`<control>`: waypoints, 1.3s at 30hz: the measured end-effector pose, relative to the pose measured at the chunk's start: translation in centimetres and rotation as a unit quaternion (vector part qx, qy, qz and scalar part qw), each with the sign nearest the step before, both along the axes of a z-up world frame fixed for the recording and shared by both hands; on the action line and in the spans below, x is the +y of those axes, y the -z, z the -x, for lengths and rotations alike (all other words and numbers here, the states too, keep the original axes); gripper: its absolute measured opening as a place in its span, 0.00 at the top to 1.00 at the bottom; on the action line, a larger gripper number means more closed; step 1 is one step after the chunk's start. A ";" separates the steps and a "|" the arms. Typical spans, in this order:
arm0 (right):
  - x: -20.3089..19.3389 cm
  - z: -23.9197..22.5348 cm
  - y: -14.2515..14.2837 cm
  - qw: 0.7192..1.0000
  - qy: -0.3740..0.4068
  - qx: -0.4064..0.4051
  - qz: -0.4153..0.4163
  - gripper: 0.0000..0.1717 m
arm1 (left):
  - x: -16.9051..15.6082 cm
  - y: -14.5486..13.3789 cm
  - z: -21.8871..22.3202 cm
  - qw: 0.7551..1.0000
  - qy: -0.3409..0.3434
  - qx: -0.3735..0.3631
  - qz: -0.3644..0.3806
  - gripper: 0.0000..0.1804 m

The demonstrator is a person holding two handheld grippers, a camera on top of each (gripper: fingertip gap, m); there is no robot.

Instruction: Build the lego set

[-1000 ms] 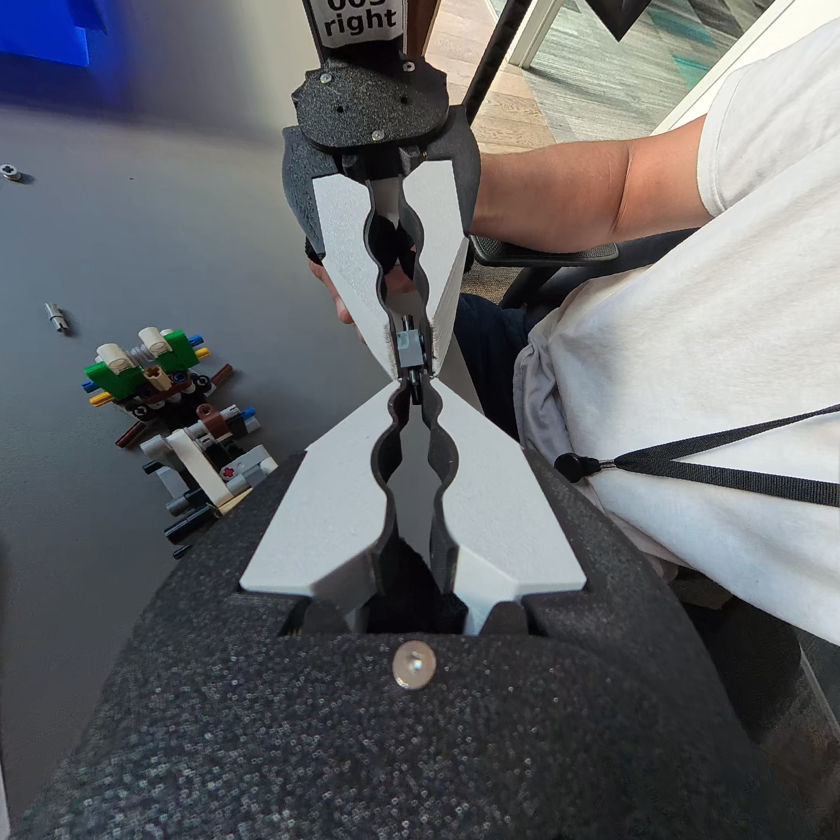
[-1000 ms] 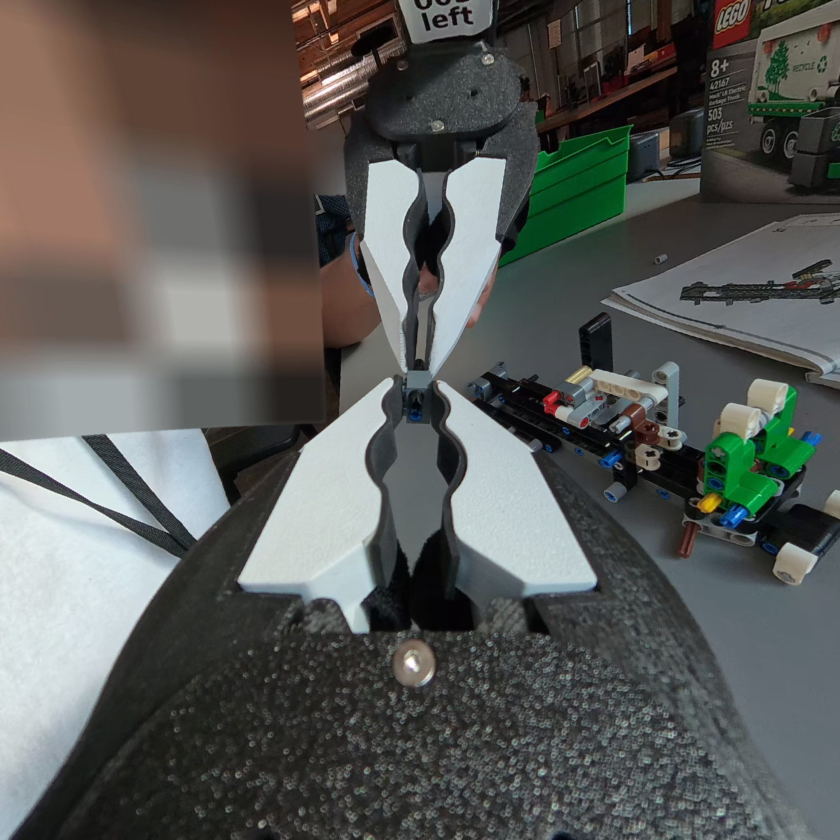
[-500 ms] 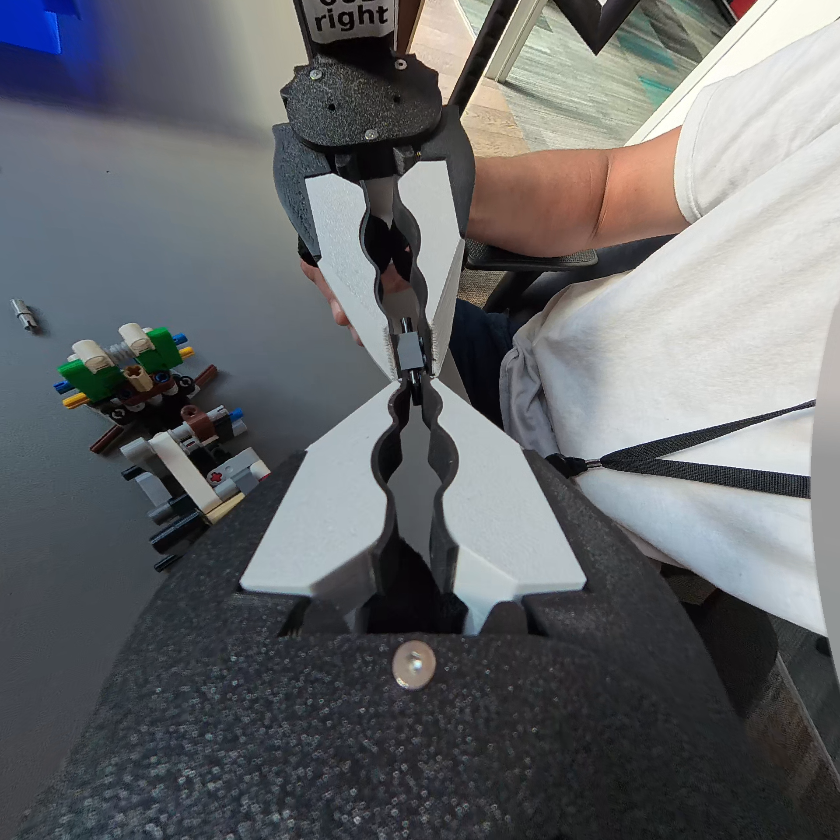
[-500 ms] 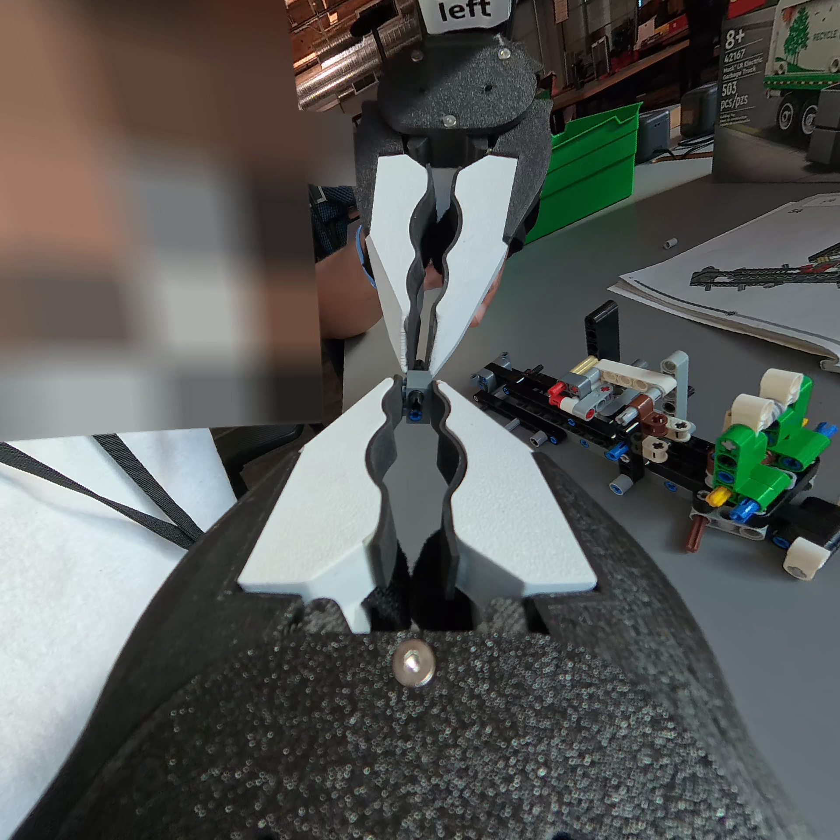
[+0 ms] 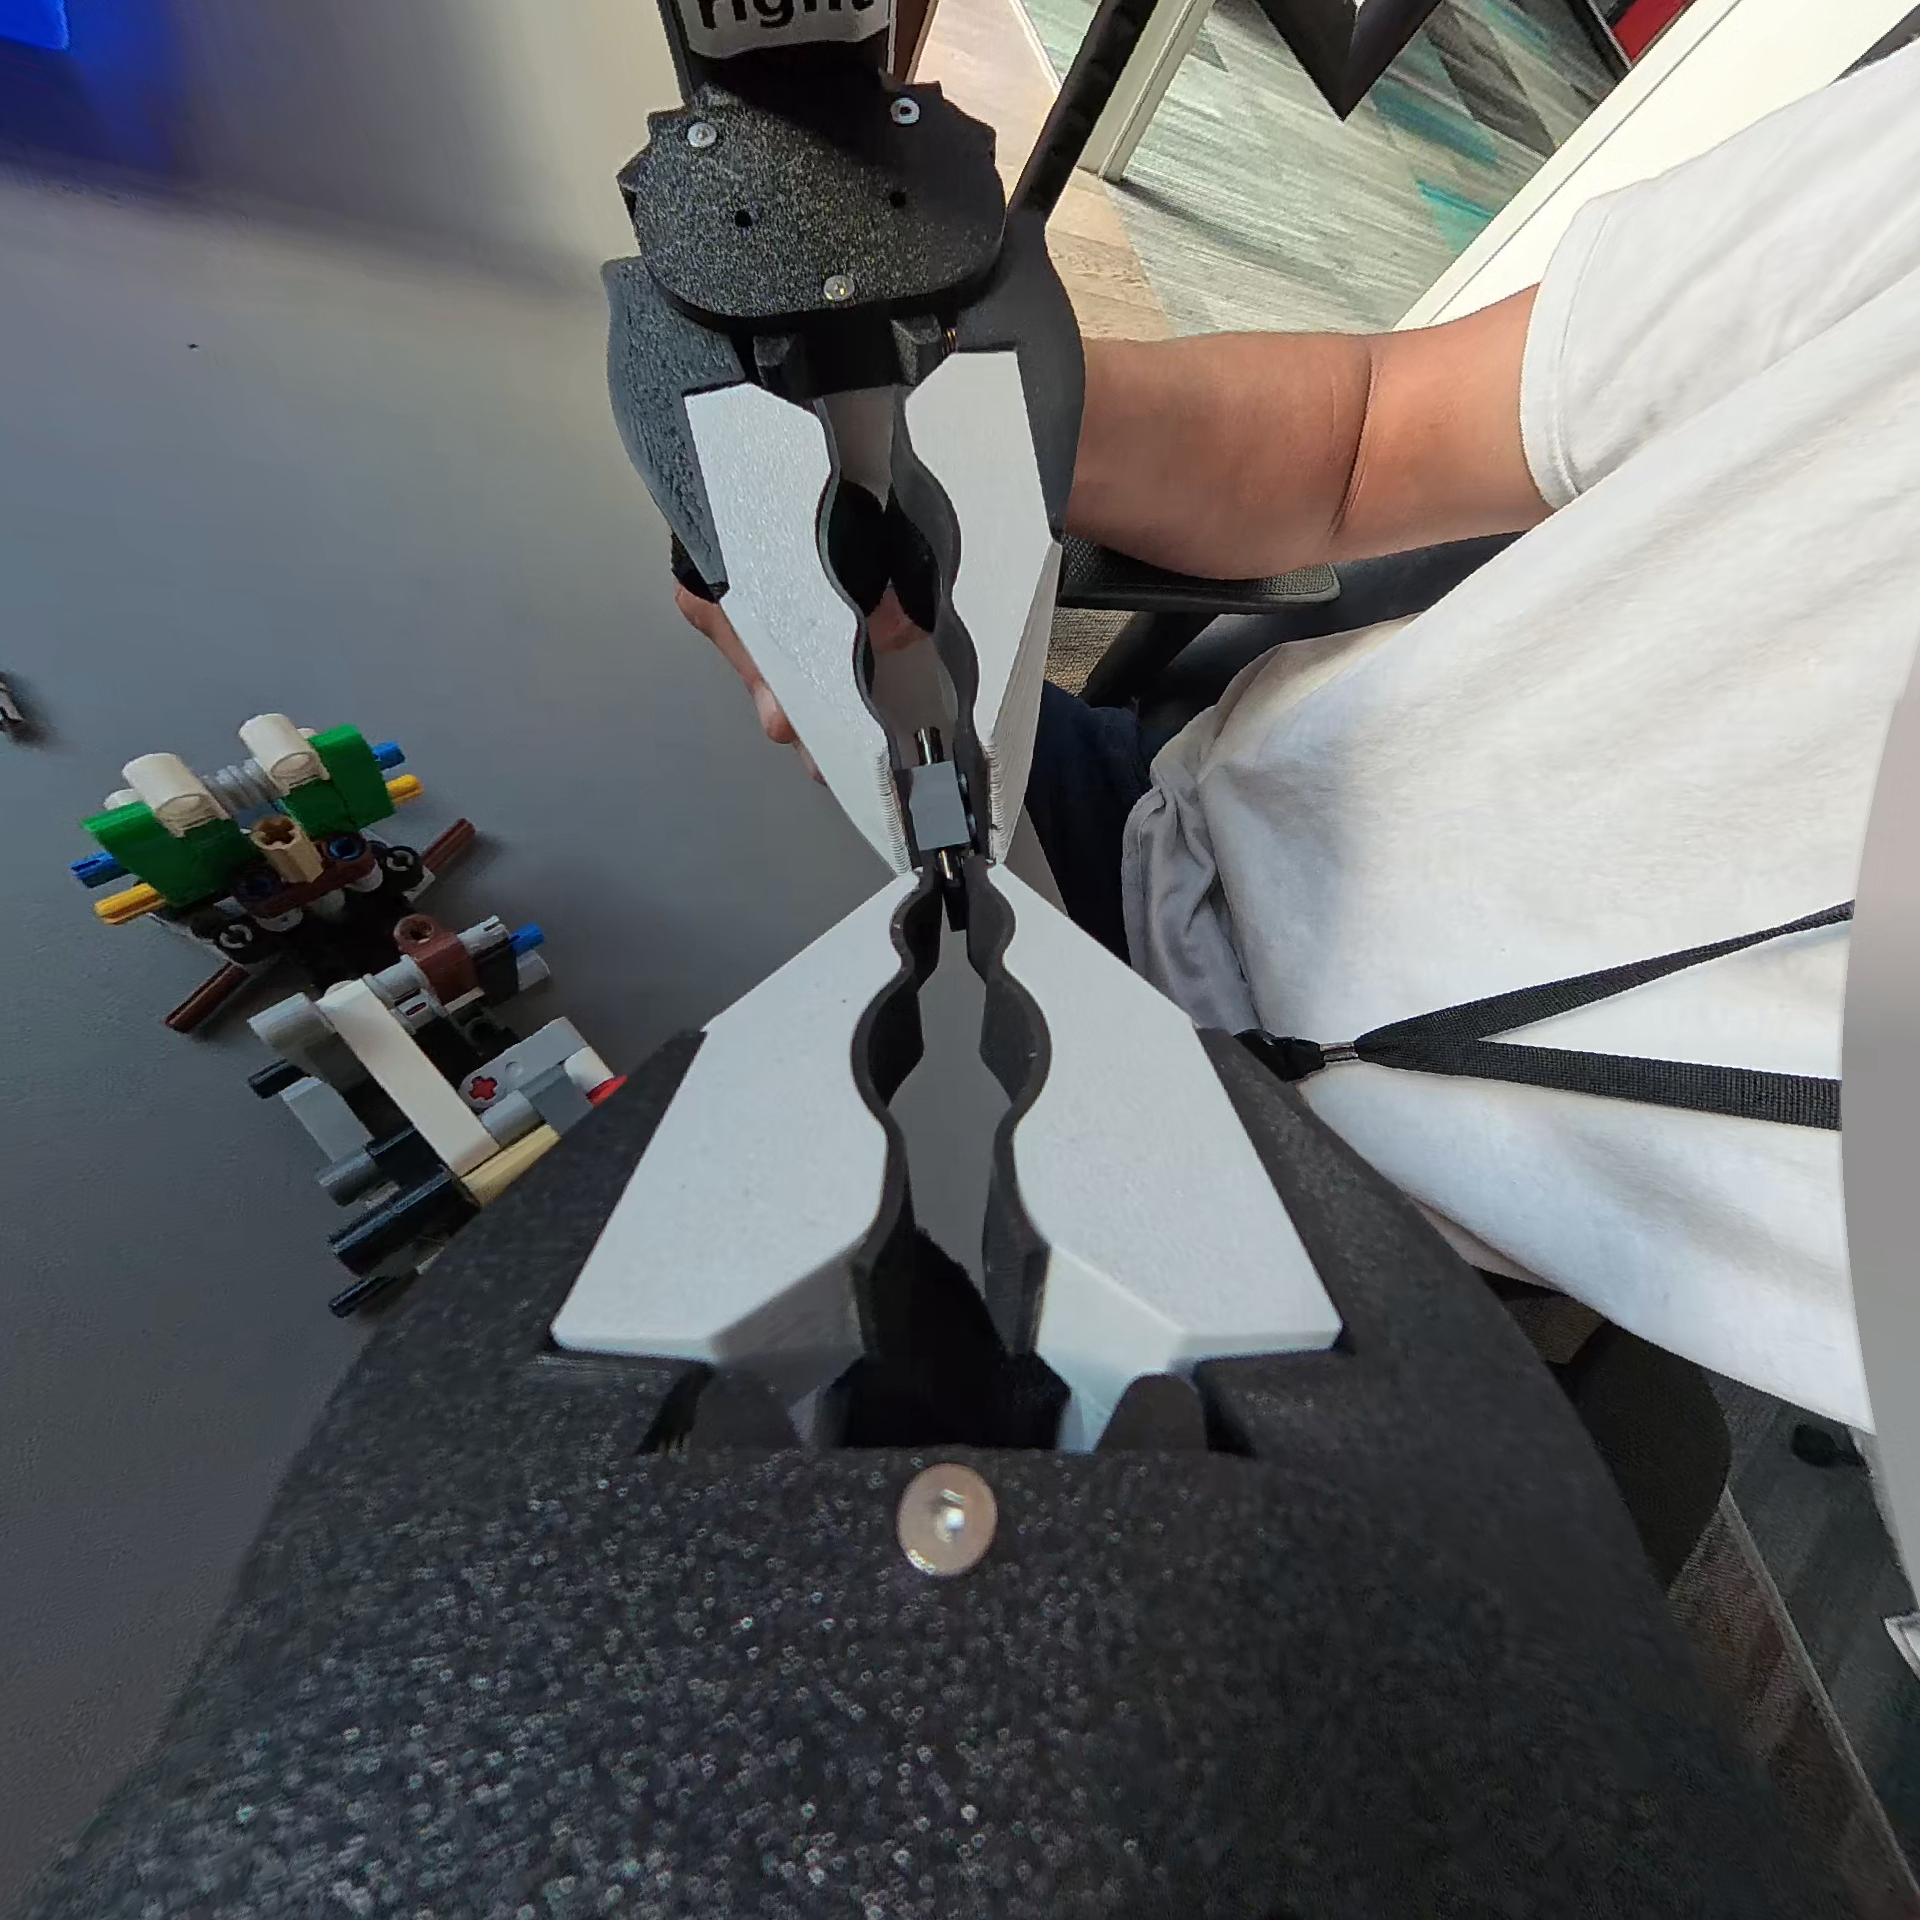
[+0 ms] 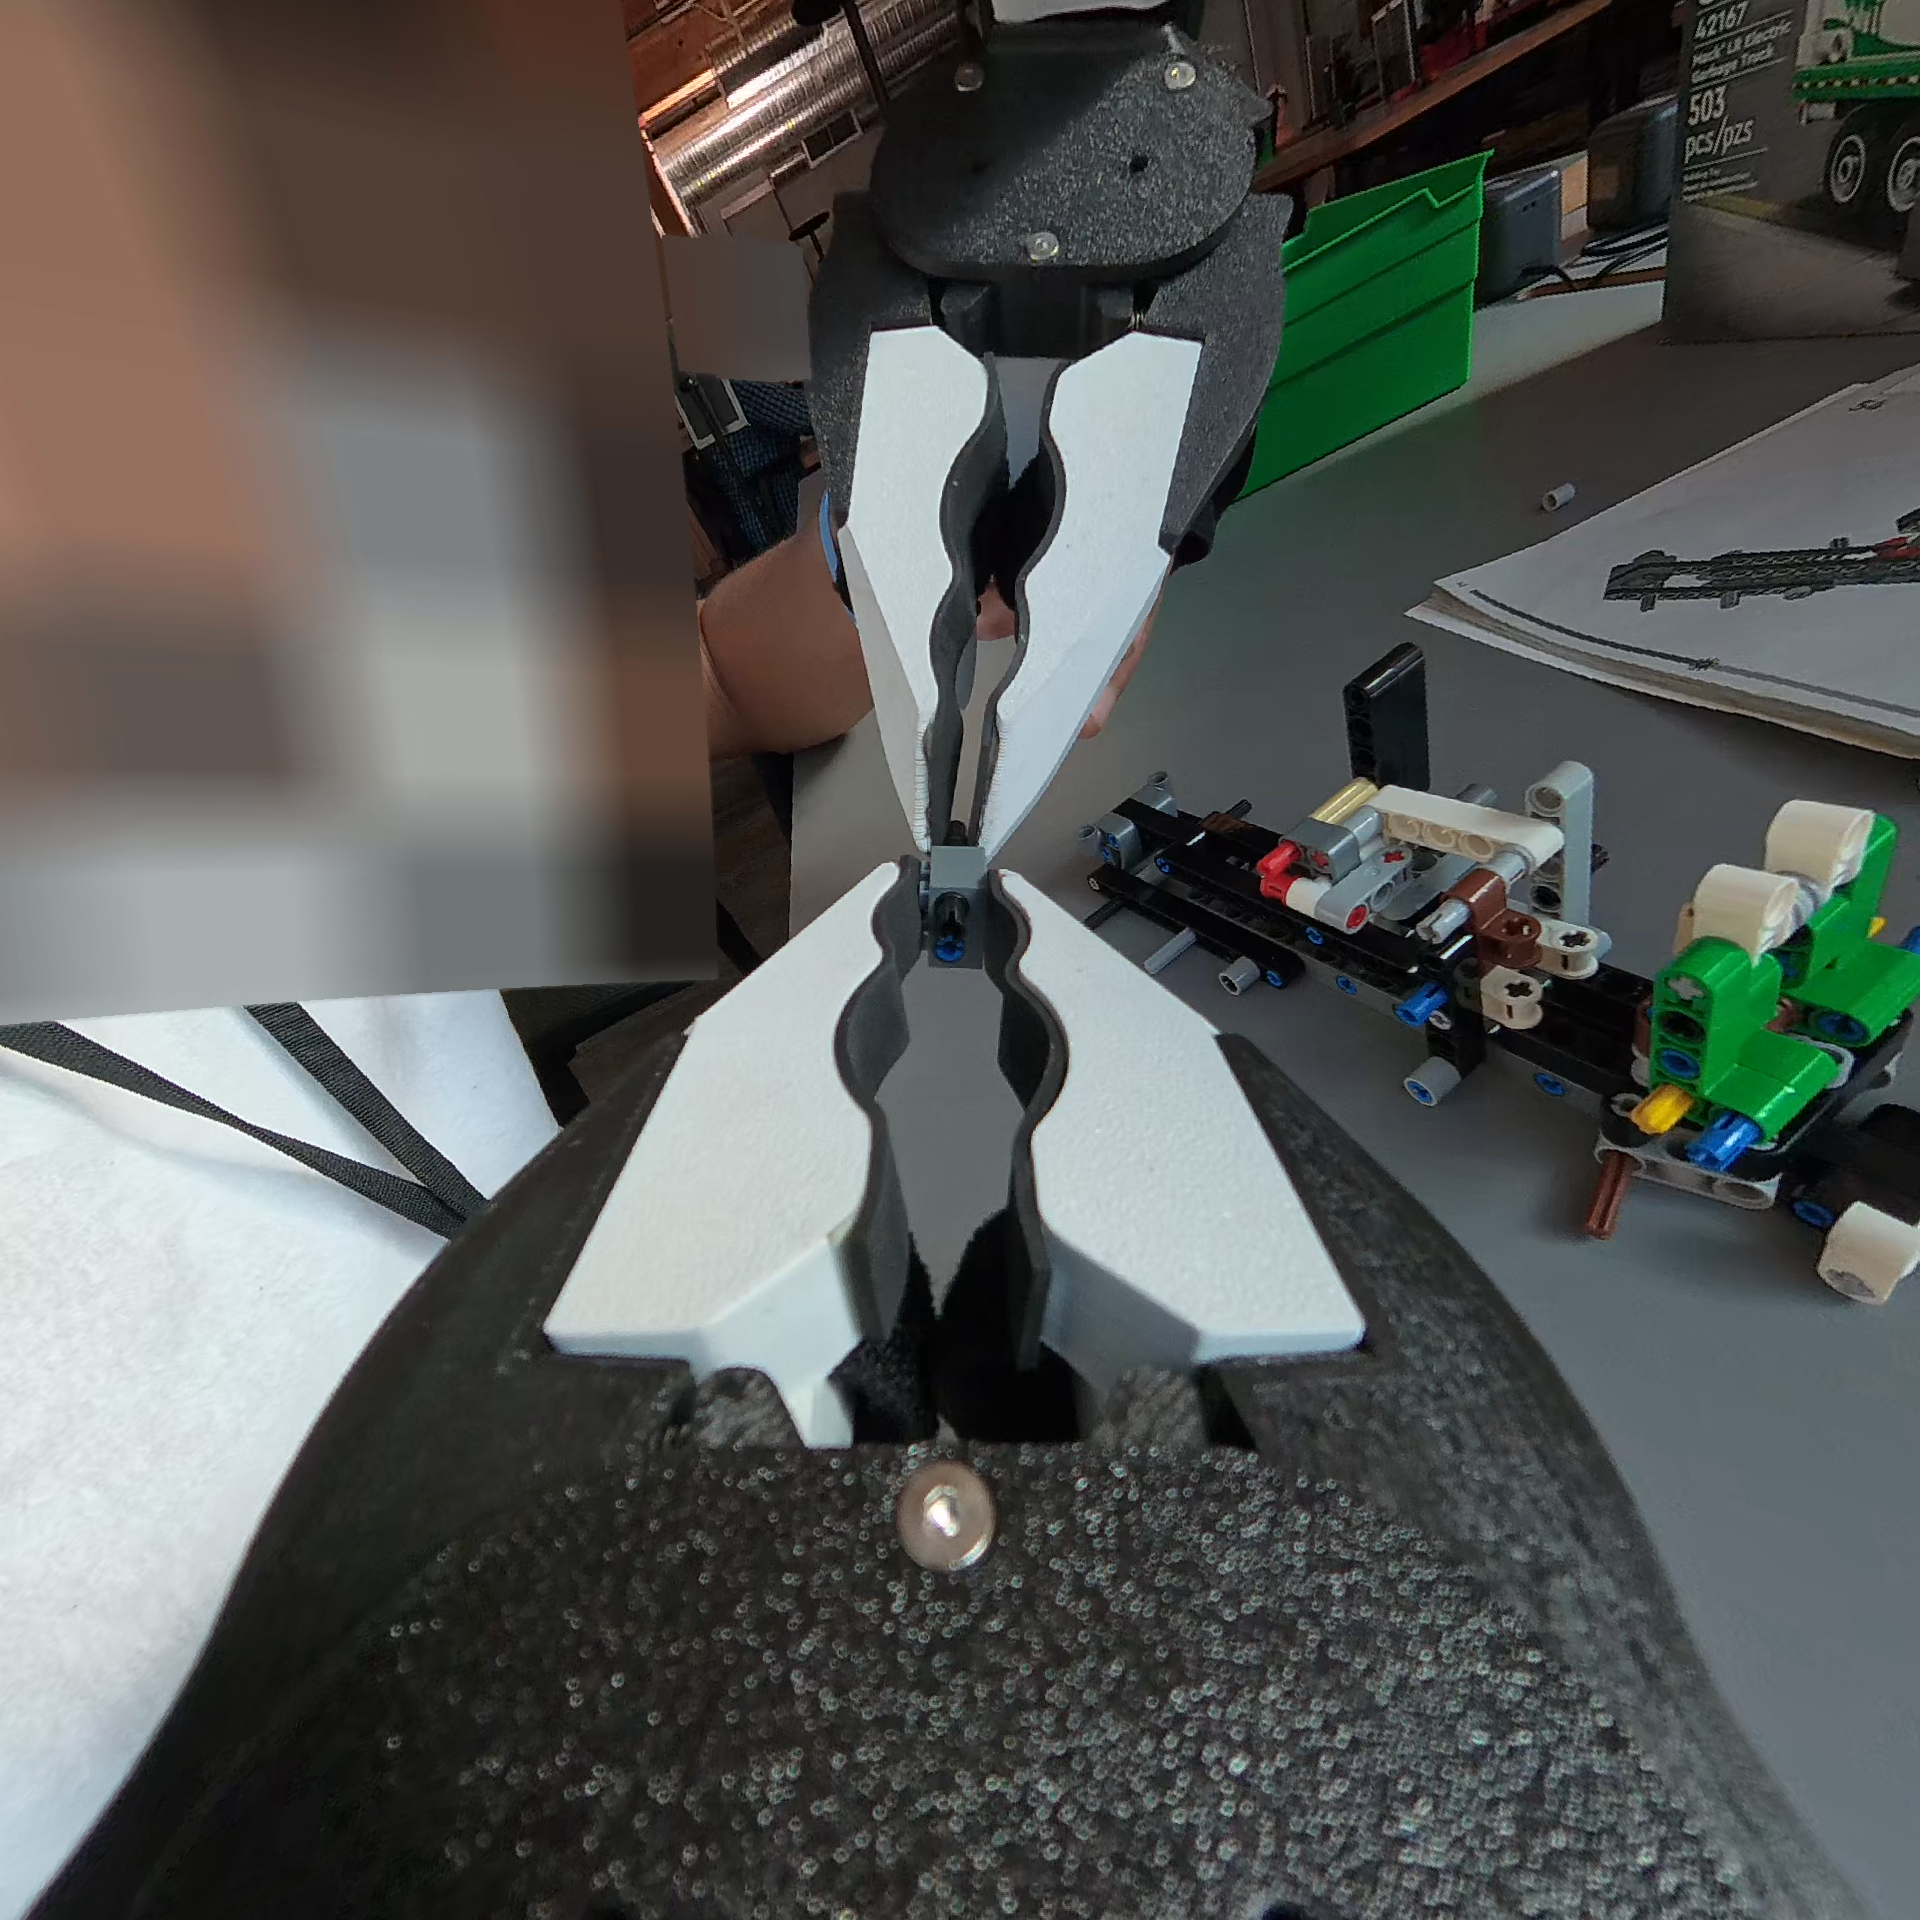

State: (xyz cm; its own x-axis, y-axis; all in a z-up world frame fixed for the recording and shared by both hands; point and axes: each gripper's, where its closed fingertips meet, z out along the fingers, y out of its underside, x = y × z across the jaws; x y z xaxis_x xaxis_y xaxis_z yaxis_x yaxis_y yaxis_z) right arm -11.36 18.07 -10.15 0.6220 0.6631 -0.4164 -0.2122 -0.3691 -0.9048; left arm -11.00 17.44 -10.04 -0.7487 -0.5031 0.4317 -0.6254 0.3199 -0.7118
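My right gripper (image 6: pixel 954 914) jaws clamp a grey block (image 6: pixel 954 883) at frame centre. My left gripper (image 5: pixel 951 899) jaws pinch a black pin (image 5: pixel 953 902), its tip partly inside the block. The toy chassis (image 6: pixel 1455 935) sits on the tabletop (image 6: pixel 1558 1455), right.

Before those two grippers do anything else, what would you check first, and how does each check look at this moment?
1. Right gripper clamped on the small grey block: ok, both pads press its sides.
2. Left gripper shut on the thin black pin: ok.
3. Pin lined up with the block's hole: ok, its tip enters the block's near end.
4. Pin pushed fully home: cannot tell.
5. Brick model clear of both grippers: ok, it lies apart on the grey table.
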 end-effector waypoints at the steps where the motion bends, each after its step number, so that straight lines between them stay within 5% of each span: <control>1: 0.0 -0.1 0.0 1.000 0.001 0.002 0.001 0.95 | 0.0 0.0 0.0 1.000 -0.001 -0.001 0.000 0.99; 10: -0.2 0.1 0.0 1.000 -0.013 0.011 0.007 0.95 | -0.1 0.1 0.1 1.000 0.013 -0.017 -0.008 0.99; 19: -0.4 1.3 0.9 0.998 -0.046 -0.010 0.031 0.95 | -0.3 1.0 1.4 0.990 0.066 -0.066 -0.107 0.99; 39: -0.1 -0.7 -0.3 1.000 0.015 0.007 -0.011 0.95 | -0.3 -0.2 -0.7 0.999 -0.005 -0.050 -0.011 0.99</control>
State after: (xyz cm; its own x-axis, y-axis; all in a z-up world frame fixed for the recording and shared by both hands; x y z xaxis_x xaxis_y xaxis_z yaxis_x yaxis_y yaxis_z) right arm -10.69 17.94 -9.82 0.6361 0.6534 -0.4104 -0.2350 -0.3425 -0.9096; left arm -10.30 17.15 -9.85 -0.7823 -0.5194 0.3437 -0.5545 0.3295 -0.7642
